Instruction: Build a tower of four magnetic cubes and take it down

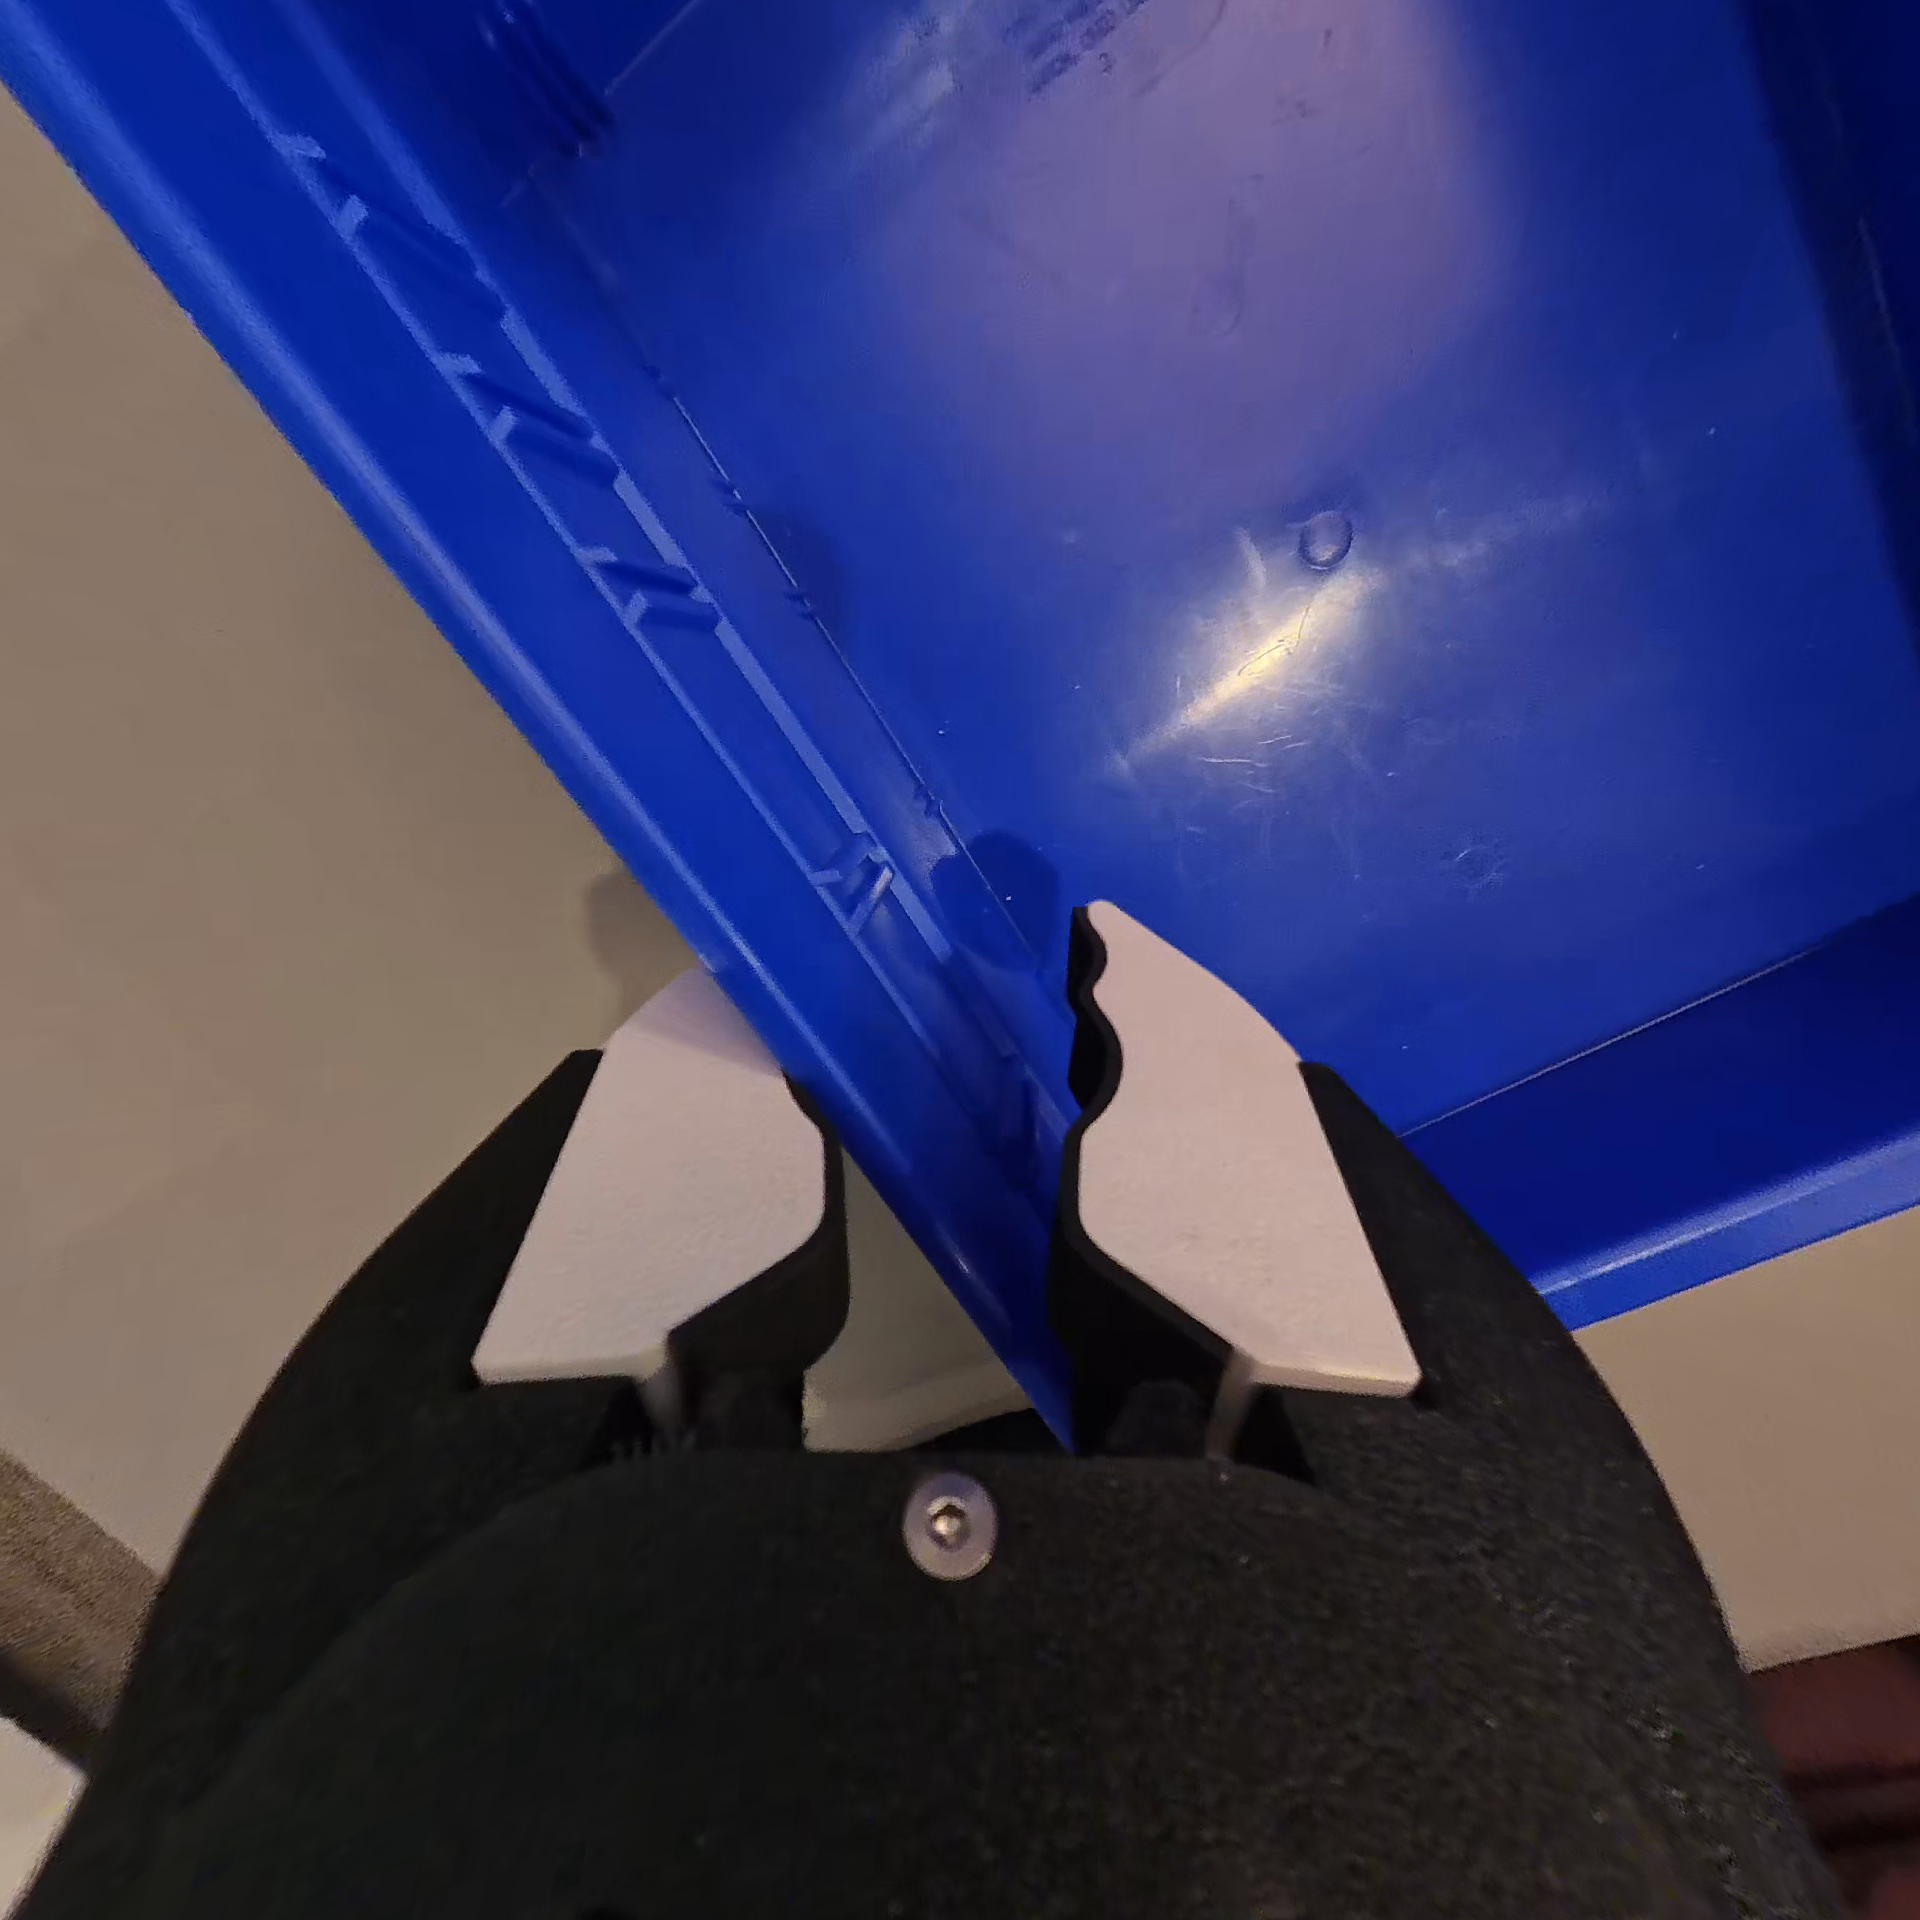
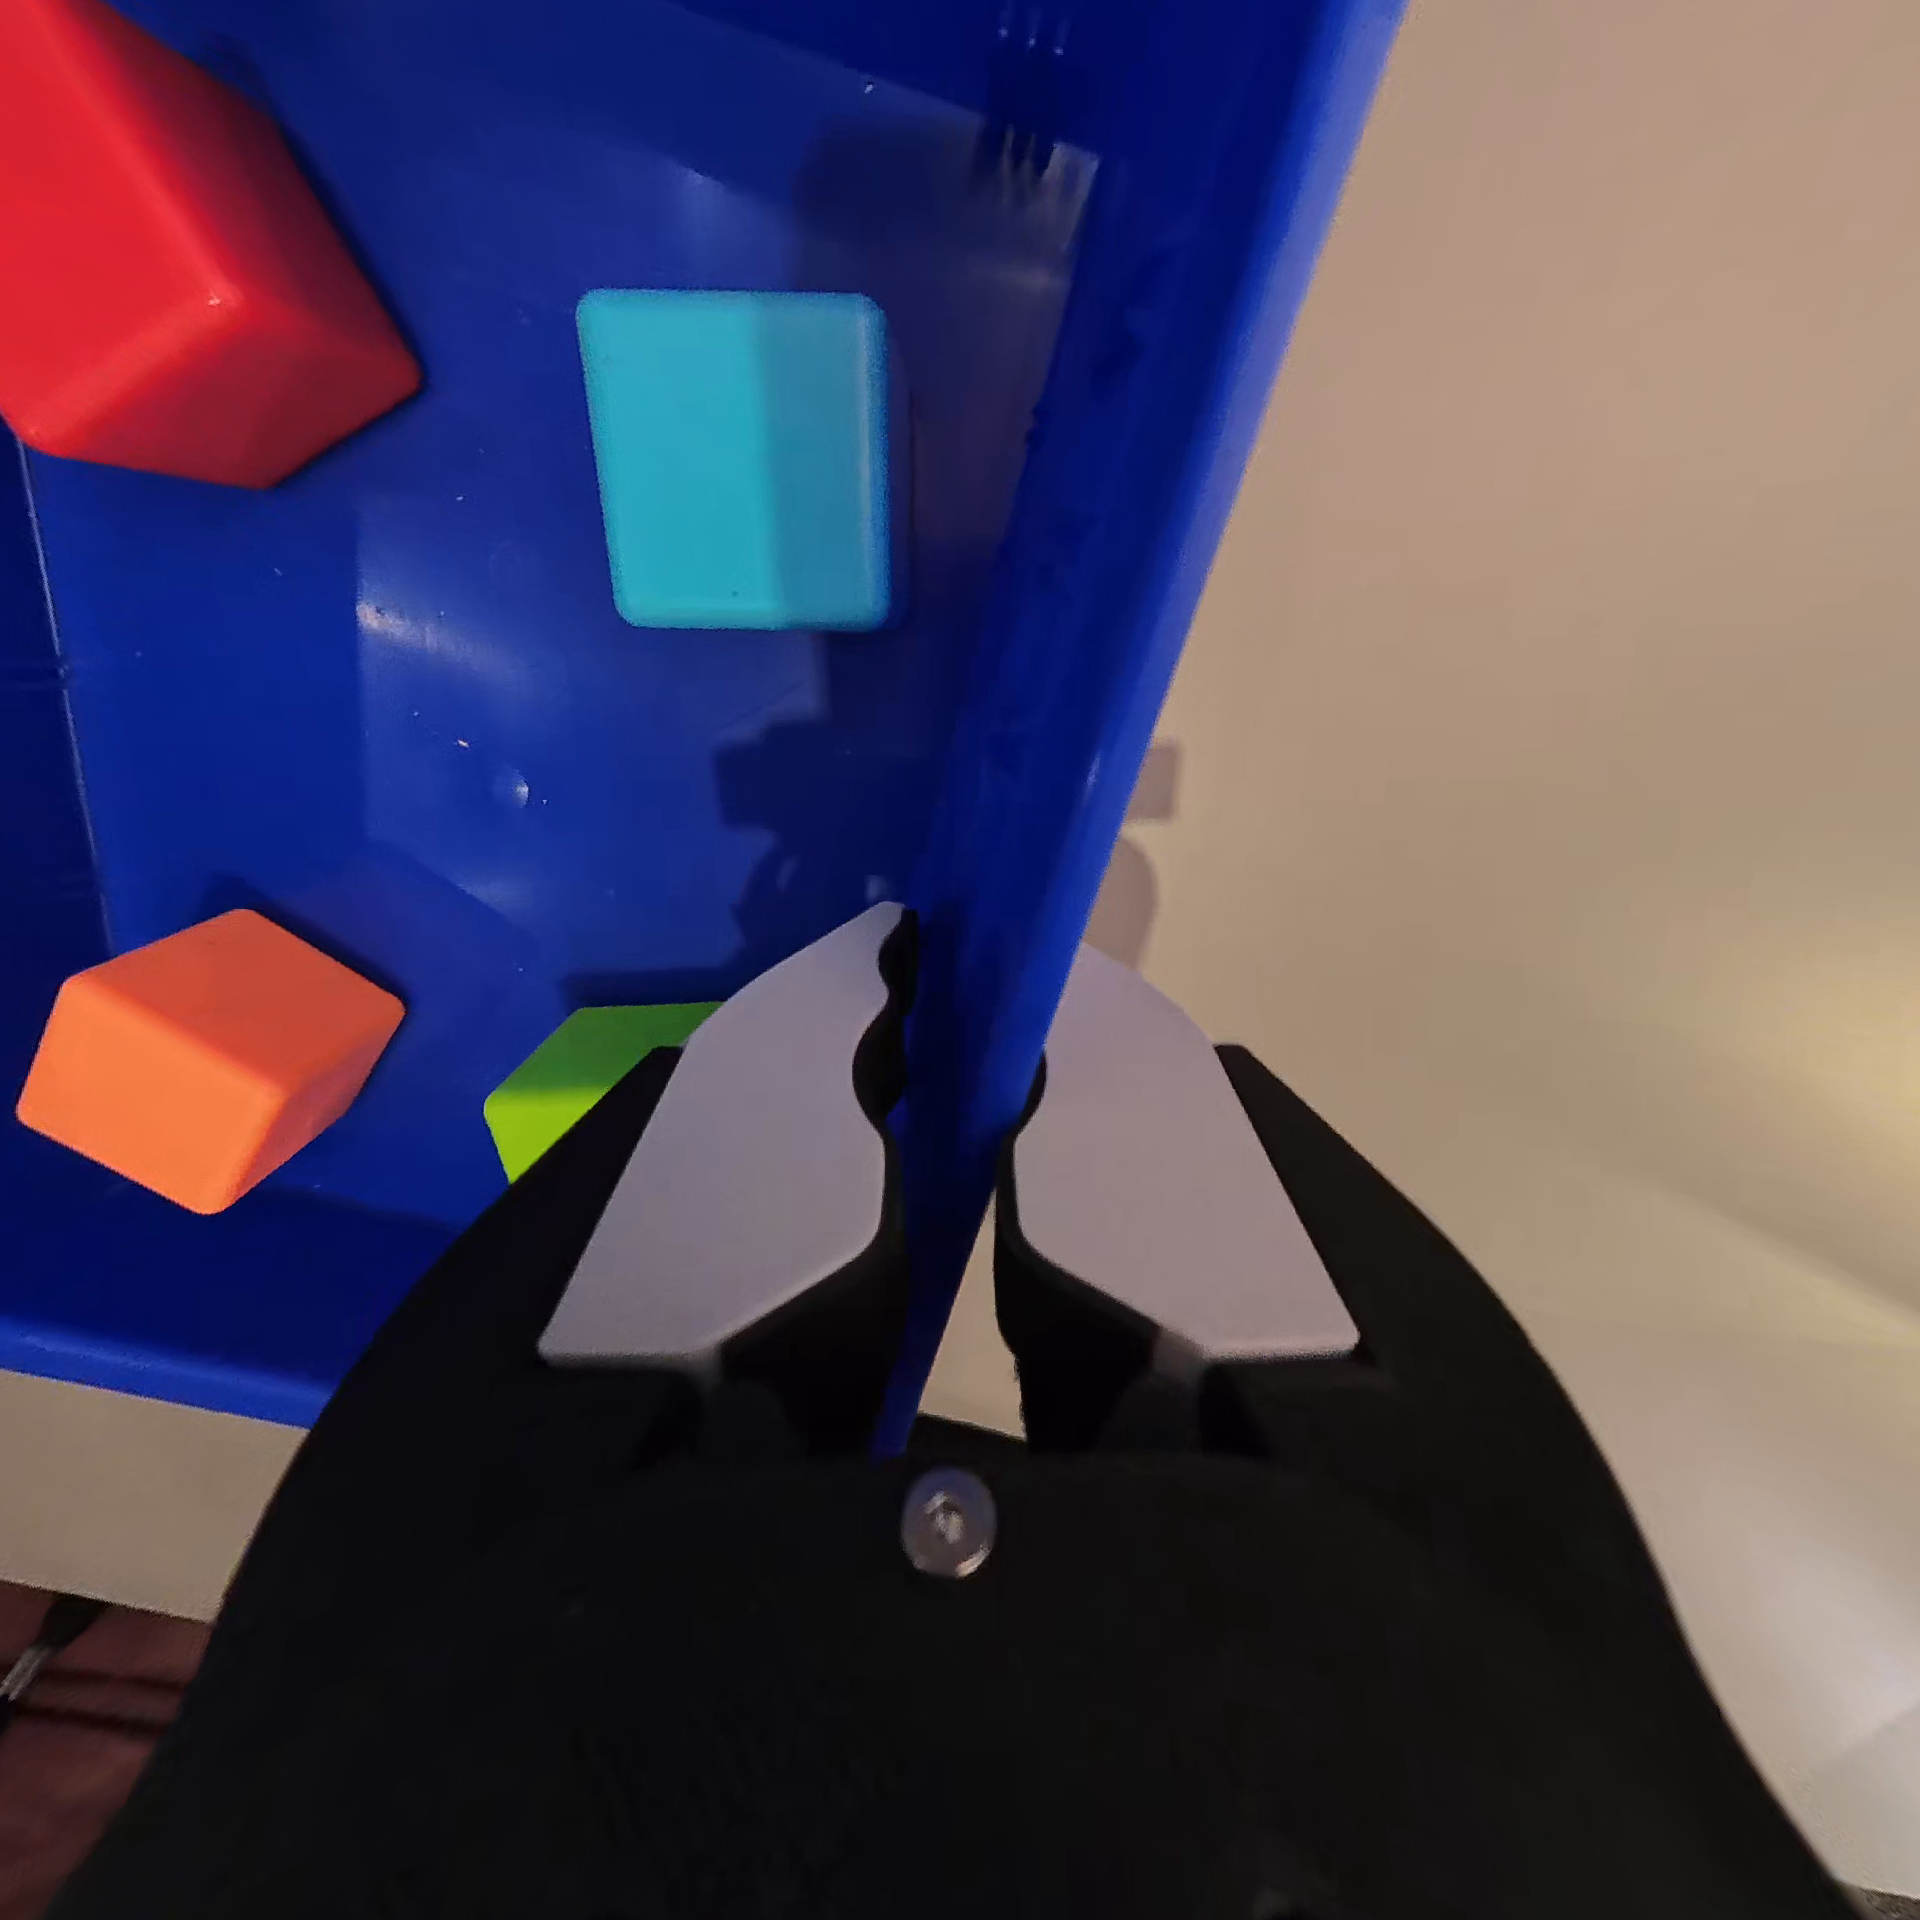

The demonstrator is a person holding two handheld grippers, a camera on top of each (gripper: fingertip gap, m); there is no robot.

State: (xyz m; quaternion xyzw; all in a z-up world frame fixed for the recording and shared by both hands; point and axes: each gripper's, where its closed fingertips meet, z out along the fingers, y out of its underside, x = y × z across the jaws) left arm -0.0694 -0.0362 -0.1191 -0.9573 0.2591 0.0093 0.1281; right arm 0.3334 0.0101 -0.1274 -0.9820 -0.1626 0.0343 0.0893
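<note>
A blue plastic bin [image 1: 1247, 416] fills the left wrist view, and my left gripper [image 1: 935, 997] is shut on its left wall, one finger inside and one outside. The bin floor in that view is bare. In the right wrist view my right gripper [image 2: 977, 966] is shut on the right wall of the bin [image 2: 1101, 520]. Inside lie a red cube [image 2: 177, 260] at top left, a cyan cube [image 2: 738, 457] in the middle, an orange cube [image 2: 208, 1060] at lower left, and a green cube [image 2: 592, 1070] partly hidden behind my left finger.
The bin rests on a pale beige table [image 2: 1558, 727], which also shows in the left wrist view [image 1: 260, 727]. The table's near edge shows at the bottom of both views, with dark floor beyond it. My hands' fingertips stand some 40 centimetres from each other.
</note>
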